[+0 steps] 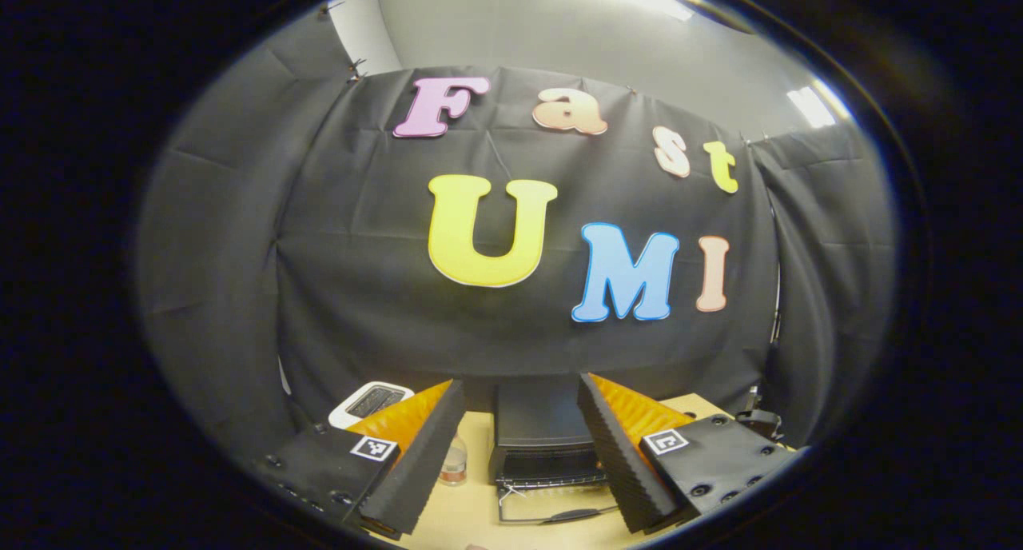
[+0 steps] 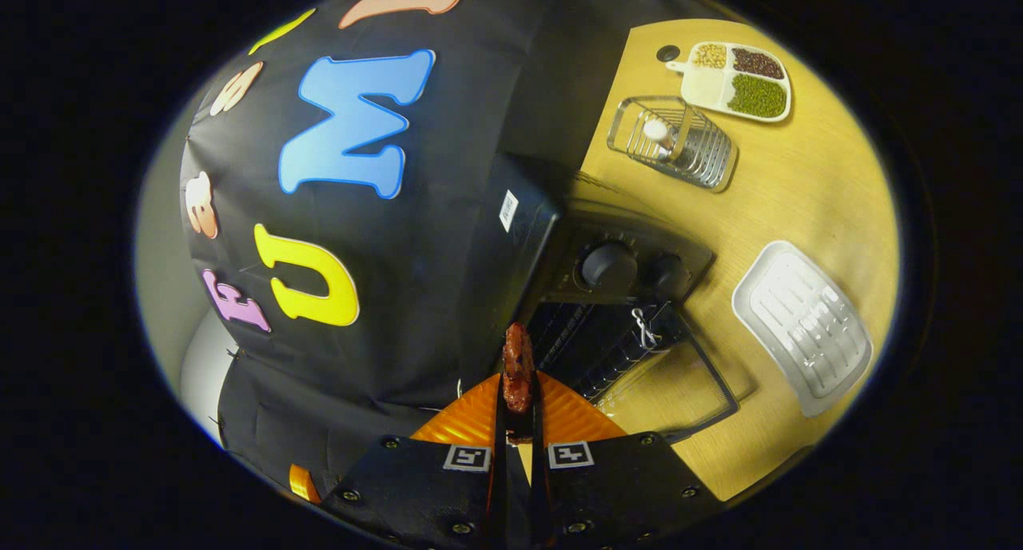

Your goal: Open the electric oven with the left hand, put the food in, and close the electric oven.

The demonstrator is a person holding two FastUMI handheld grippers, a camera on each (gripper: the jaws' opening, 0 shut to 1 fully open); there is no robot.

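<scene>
1. Two fingers of the right gripper are closed on the food, a reddish-brown sausage-like piece held upright just above the mouth of the electric oven.
2. Left gripper: fingers spread wide, holding nothing, back from the oven, whose glass door lies folded down on the bench.
3. Risk: the narrow grip on one end may let the food swing or slip, so that it strikes the rack edge or falls onto the door.
4. Containers: a divided tray holds beans and grains in separate compartments; a wire basket holds a small white item; a ridged white tray lies empty.
</scene>
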